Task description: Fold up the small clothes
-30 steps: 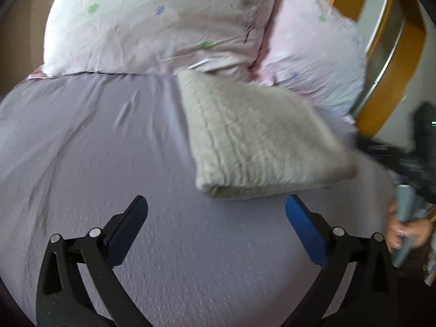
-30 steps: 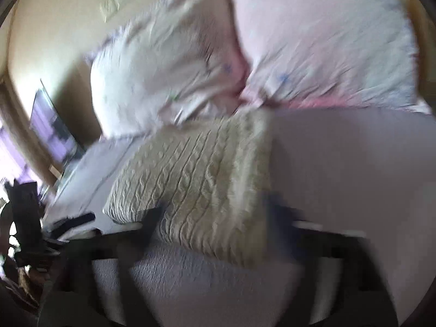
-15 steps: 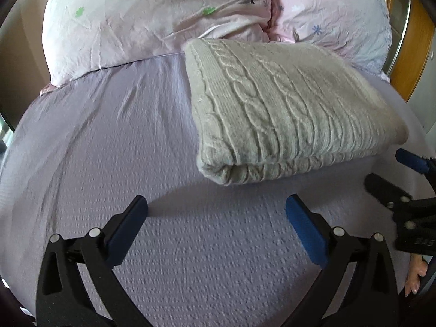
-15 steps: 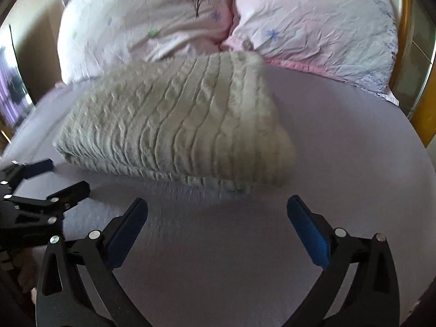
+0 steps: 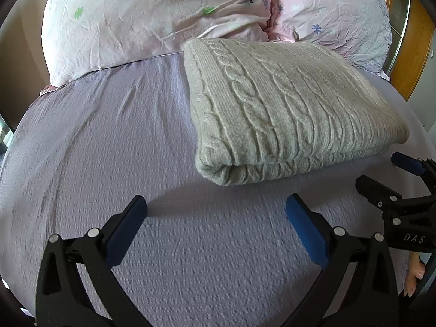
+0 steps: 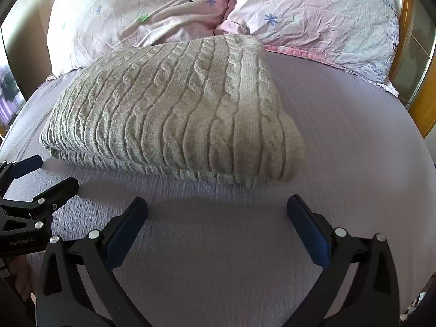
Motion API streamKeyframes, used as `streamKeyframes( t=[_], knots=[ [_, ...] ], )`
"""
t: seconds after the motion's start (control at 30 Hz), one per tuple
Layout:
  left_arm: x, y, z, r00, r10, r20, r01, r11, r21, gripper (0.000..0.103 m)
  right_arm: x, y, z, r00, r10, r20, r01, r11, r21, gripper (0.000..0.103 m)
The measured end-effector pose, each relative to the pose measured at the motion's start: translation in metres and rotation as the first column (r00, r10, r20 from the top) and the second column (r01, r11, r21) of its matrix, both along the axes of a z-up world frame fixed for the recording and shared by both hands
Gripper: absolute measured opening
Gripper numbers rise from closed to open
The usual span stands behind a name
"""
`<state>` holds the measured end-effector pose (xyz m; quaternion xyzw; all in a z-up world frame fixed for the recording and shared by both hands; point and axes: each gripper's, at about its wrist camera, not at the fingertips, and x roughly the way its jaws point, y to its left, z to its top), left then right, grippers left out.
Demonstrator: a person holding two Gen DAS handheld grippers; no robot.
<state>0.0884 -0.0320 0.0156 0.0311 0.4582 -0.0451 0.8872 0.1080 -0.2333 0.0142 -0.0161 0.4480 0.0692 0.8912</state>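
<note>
I am holding left gripper (image 5: 215, 212) and right gripper (image 6: 216, 212) spread apart, empty | sweater (image 5: 286, 109) lying folded on bed (image 5: 109, 136) | risk: grabbing one layer, unfolding it.

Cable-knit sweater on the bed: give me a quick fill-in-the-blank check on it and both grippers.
1. The cable-knit sweater lies ____ on the lavender bedsheet.
2. The left gripper is ____.
3. The right gripper holds ____.
4. Behind the sweater lie two ____.

Missing words: folded; open; nothing; pillows
</note>
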Motion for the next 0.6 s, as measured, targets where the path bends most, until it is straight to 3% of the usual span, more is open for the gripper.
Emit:
streamKeyframes(
  t=[0.6],
  knots=[
    [-0.0001, -0.0006, 0.0000, 1.000, 0.000, 0.000, 0.000, 1.000, 0.000, 0.101, 0.0011, 0.0023, -0.0005, 1.000, -0.003, 0.000, 0.003, 1.000, 0.000, 0.102]
  ],
)
